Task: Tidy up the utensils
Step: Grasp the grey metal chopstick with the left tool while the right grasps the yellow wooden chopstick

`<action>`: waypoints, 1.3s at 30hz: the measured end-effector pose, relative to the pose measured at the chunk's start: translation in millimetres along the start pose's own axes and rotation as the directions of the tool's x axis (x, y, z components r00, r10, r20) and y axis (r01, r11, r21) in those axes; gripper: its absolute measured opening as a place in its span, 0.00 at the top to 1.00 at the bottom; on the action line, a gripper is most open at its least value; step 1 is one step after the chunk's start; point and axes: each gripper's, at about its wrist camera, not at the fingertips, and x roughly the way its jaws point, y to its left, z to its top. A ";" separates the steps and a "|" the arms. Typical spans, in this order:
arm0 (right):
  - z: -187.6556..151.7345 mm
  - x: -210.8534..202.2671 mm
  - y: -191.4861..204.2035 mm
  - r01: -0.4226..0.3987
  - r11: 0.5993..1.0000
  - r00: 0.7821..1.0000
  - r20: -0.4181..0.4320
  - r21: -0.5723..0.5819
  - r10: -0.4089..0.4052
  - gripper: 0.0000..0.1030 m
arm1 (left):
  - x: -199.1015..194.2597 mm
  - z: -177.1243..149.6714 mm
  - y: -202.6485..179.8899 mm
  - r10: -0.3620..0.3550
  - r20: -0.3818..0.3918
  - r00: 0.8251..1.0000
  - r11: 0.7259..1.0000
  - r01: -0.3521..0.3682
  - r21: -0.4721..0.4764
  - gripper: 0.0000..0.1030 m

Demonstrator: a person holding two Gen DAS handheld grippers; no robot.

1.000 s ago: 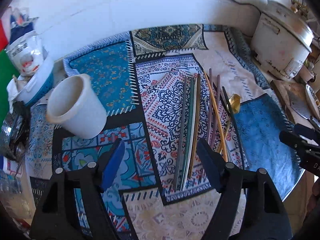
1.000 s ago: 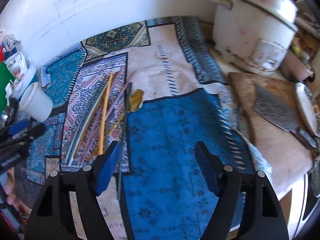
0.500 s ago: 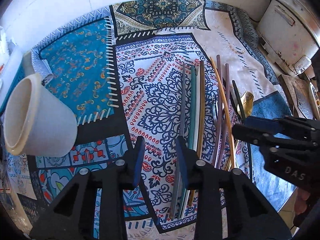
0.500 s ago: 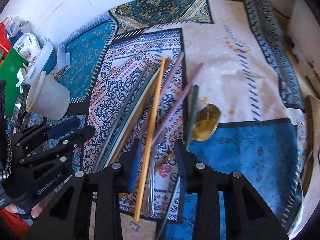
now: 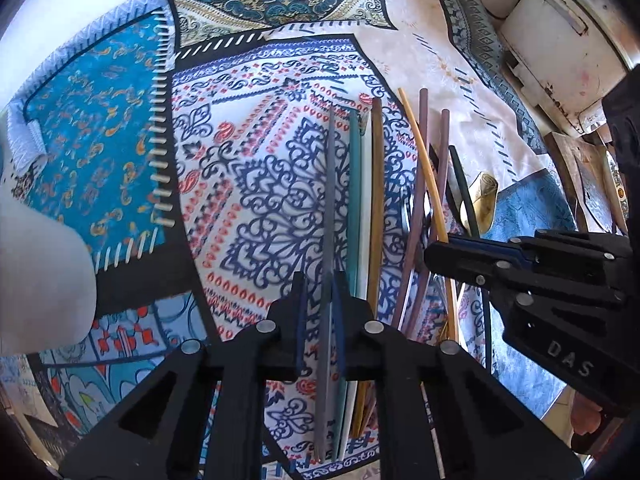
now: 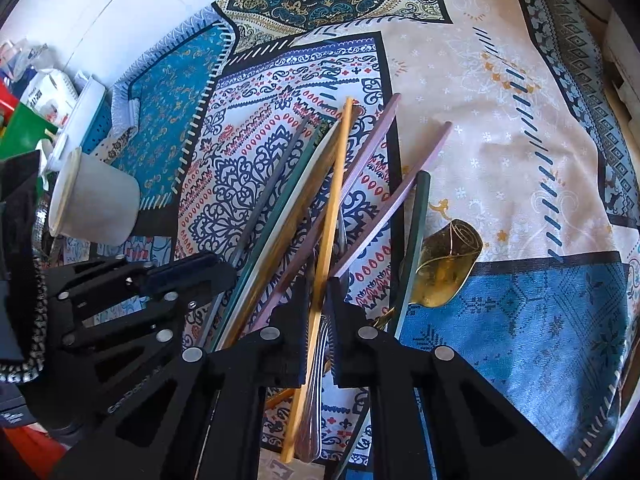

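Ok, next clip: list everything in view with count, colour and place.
grey chopstick: 1, grey, between left pads
yellow chopstick: 1, yellow, between right pads
purple chopsticks: 2, purple, right of yellow
gold spoon: 1, gold, right of pile
cup: 1, white, tipped over, far left
patchwork cloth: 1, blue and cream, underneath
rice cooker: 1, white, upper right
left hand-held gripper: 1, black
right hand-held gripper: 1, black

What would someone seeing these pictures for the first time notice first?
Probably the fan of colored chopsticks lying across the patterned cloth, with the left gripper pinched on a gray stick and the right gripper pinched on a yellow one. Next, the gold spoon to the right and the white cup at the left.
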 end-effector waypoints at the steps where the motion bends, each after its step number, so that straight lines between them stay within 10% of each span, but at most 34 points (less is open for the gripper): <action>1: 0.1 -1.8 -1.1 -0.004 1.000 1.000 0.007 0.005 0.004 0.93 | 1.0 1.6 -1.5 0.000 -0.005 1.000 1.000 0.000 0.003 0.90; 19: -1.1 -43.0 -5.6 -0.036 0.999 0.994 0.105 0.011 0.034 0.94 | 26.6 56.2 -5.2 -0.048 -0.162 0.986 0.999 0.051 0.010 0.97; 39: 3.2 -99.1 29.9 -0.012 0.993 0.973 0.228 -0.115 0.038 0.95 | -101.9 -28.5 25.3 0.037 0.155 0.987 0.989 -0.013 -0.148 0.98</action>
